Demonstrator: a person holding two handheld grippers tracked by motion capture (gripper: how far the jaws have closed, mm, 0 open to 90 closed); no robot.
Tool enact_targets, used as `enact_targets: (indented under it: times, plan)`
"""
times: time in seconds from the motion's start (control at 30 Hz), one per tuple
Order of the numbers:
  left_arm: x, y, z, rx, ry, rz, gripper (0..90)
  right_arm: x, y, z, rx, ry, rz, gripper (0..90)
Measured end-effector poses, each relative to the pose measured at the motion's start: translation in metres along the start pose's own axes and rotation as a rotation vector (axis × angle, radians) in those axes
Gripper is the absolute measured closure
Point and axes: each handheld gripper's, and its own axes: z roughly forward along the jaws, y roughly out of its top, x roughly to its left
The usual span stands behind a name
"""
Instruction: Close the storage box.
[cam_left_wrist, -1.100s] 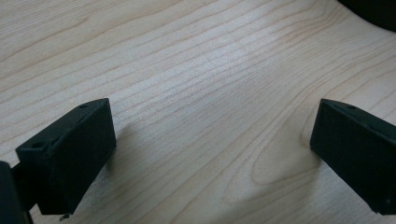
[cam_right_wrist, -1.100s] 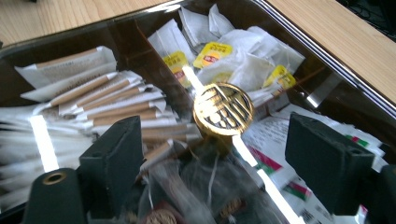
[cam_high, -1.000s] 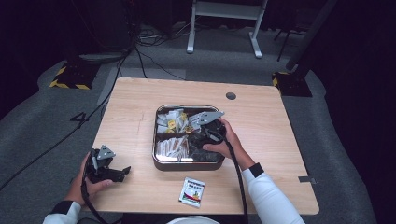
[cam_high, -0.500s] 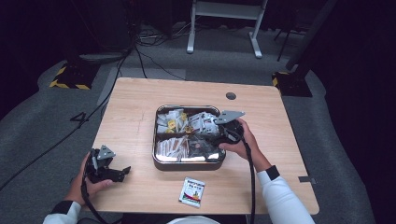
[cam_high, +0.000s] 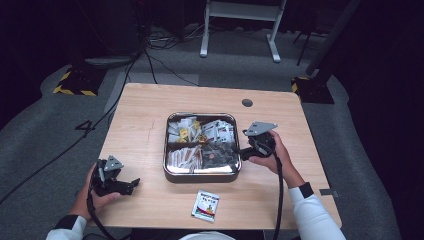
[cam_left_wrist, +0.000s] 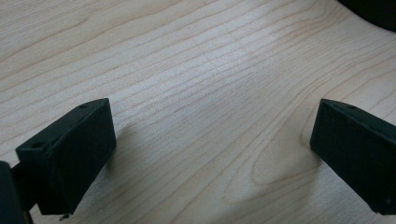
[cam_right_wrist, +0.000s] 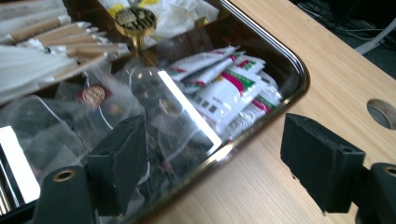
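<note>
- Right tool (cam_high: 246, 149) held at the 3 o'clock rim of the metal tray (cam_high: 202, 175), jaws spread wide and empty, one jaw over the tray's inside, the other over bare wood just outside the rim.
- Same right tool (cam_right_wrist: 210, 163) seen from its own camera: jaws released, straddling the tray's rim (cam_right_wrist: 280, 100) with nothing between them.
- Clear plastic packets (cam_right_wrist: 154, 116) lying in the tray compartment directly below the inner jaw, dark contents inside; whether the jaw touches them cannot be told.
- White sachets with red and green print (cam_right_wrist: 224, 93) stacked just beyond, toward 12 o'clock in the right gripper view, against the tray's corner.
- Paper-wrapped sticks (cam_right_wrist: 56, 39) in the neighbouring compartment, at 10 o'clock in that view.
- Tray sitting at the centre of the wooden surface (cam_high: 140, 125), divided into compartments filled with small packets.
- Single sachet (cam_high: 206, 205) lying loose on the surface at 6 o'clock of the tray, well apart from both tools.
- Left tool (cam_high: 131, 184) resting near the 8 o'clock corner of the surface, well apart from the tray.
- Left tool (cam_left_wrist: 210, 154) jaws wide open over bare wood grain, gripping nothing.
- Round cable hole (cam_high: 247, 103) in the surface at 1 o'clock of the tray.
</note>
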Motion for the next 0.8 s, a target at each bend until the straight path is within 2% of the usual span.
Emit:
enact_targets:
  times: [0.2,0.43,0.6,0.8]
  plan:
    - [0.0,0.0,0.0,0.0,0.0,0.0,0.5,-0.007,-0.015,-0.009,0.021,-0.022,0.003,23.5]
    - [0.0,0.0,0.0,0.0,0.0,-0.002,0.5,-0.017,-0.033,-0.023,0.043,-0.034,0.033,23.9]
    - [0.0,0.0,0.0,0.0,0.0,-0.003,0.5,-0.023,-0.05,-0.032,0.064,-0.066,0.042,24.1]
    - [0.0,0.0,0.0,0.0,-0.001,-0.003,0.5,-0.029,-0.073,-0.039,0.103,-0.076,0.062,24.0]
